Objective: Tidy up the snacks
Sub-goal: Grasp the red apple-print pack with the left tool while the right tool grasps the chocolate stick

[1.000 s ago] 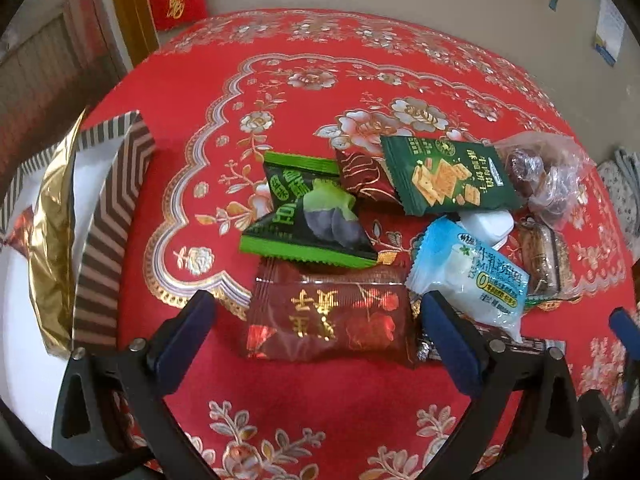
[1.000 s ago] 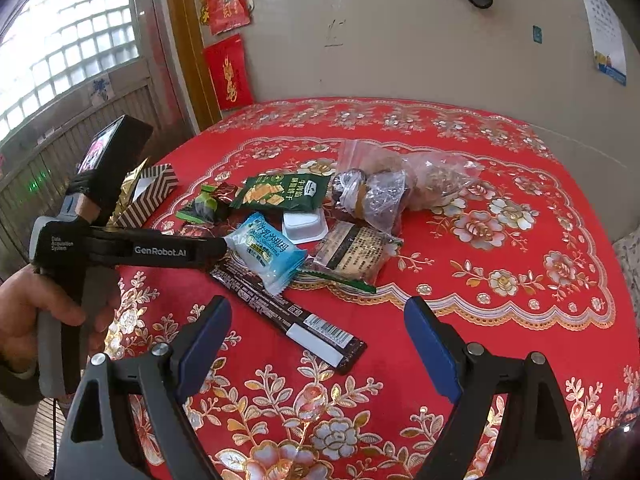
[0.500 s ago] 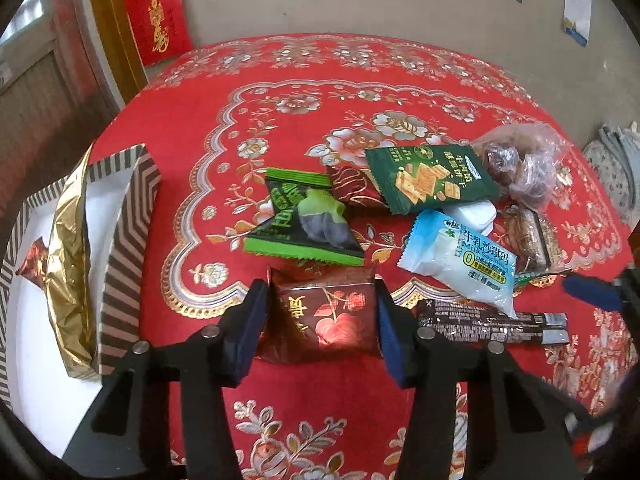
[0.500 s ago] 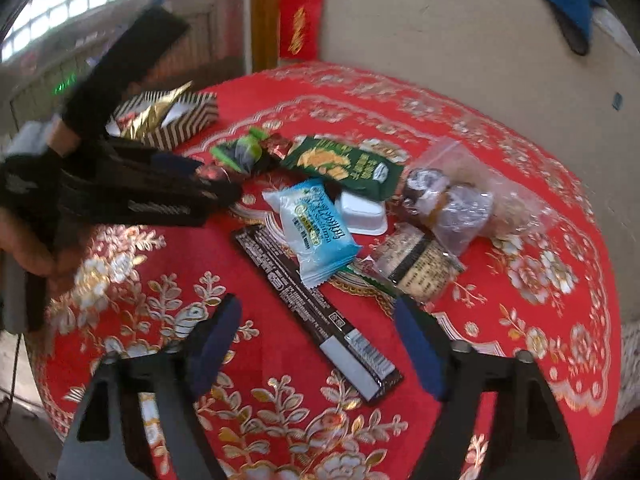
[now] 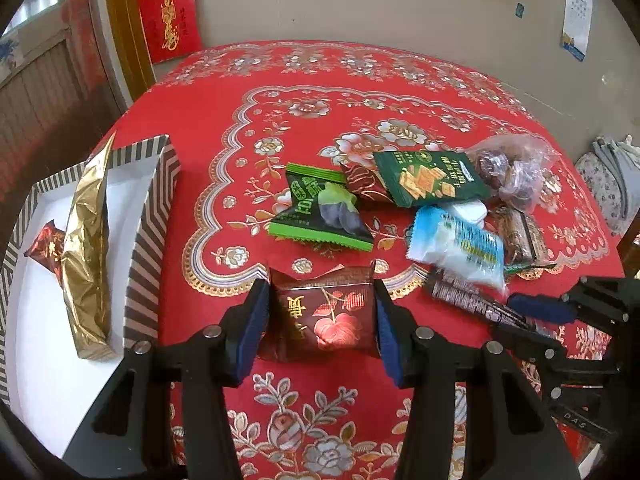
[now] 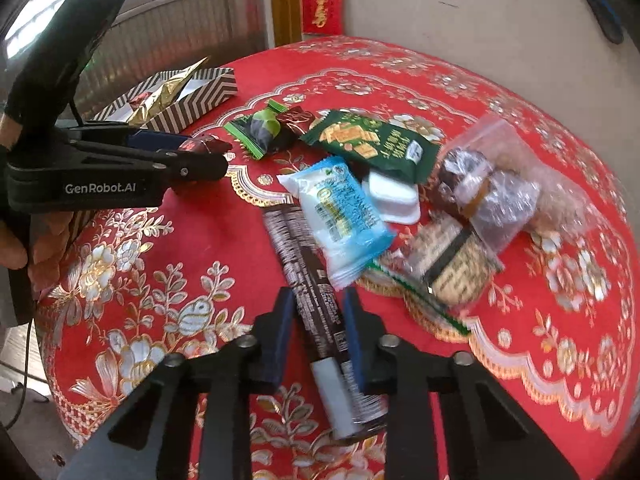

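Your left gripper (image 6: 208, 156) reads "GenRobot.AI" in white along its black side, off to the left of your right tongs. By the left tongs' right edge, "DAS" shows on the right gripper's body (image 5: 576, 424). Packet print is unreadable.

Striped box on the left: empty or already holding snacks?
Holding snacks. The striped box is open, with a gold packet and a small red packet inside.

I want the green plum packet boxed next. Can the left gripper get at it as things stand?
Probably not yet: the left gripper is shut on the dark red packet. The green plum packet itself lies uncovered just beyond.
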`<state>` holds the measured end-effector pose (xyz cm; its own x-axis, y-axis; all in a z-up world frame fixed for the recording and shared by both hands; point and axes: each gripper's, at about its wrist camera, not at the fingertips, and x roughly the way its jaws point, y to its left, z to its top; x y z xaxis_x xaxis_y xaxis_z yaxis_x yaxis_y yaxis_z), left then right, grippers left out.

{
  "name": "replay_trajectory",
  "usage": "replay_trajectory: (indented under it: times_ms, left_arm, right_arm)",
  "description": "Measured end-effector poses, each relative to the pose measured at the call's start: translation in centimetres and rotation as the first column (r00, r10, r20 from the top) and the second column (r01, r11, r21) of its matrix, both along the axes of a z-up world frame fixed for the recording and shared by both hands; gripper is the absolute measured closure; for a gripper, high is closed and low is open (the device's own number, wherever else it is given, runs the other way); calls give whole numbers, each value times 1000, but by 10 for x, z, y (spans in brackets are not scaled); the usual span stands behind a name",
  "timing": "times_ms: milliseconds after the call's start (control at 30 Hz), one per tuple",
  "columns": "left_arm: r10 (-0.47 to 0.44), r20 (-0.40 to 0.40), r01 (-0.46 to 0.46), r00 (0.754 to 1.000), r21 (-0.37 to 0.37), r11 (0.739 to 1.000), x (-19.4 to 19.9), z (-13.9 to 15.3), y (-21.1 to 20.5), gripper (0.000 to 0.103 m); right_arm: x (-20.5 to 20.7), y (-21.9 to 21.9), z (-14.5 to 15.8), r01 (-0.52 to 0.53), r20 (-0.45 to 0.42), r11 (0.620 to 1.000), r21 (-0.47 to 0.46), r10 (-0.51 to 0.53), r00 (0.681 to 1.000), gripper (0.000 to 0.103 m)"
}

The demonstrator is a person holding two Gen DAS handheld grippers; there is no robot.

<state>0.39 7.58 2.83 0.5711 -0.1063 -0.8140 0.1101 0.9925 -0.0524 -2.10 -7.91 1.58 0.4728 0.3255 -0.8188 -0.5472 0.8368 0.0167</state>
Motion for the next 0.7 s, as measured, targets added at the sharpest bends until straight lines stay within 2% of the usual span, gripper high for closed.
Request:
replay_trajectory:
  times_ms: [300, 433, 700]
  left_arm:
    - [-12, 30, 12, 999, -15, 1000, -20, 11, -1, 51]
    - [-15, 49, 16, 999, -20, 1000, -27, 20, -1, 51]
    - [-9, 73, 12, 997, -37, 999, -38, 33, 6, 51]
  right_arm:
    - [-37, -12, 17, 111, 89, 990, 82, -118, 989, 93]
    - [-44, -14, 29, 130, 102, 984, 124, -143, 985, 97]
    - [-44, -13, 38, 148, 104, 977, 155, -166, 981, 97]
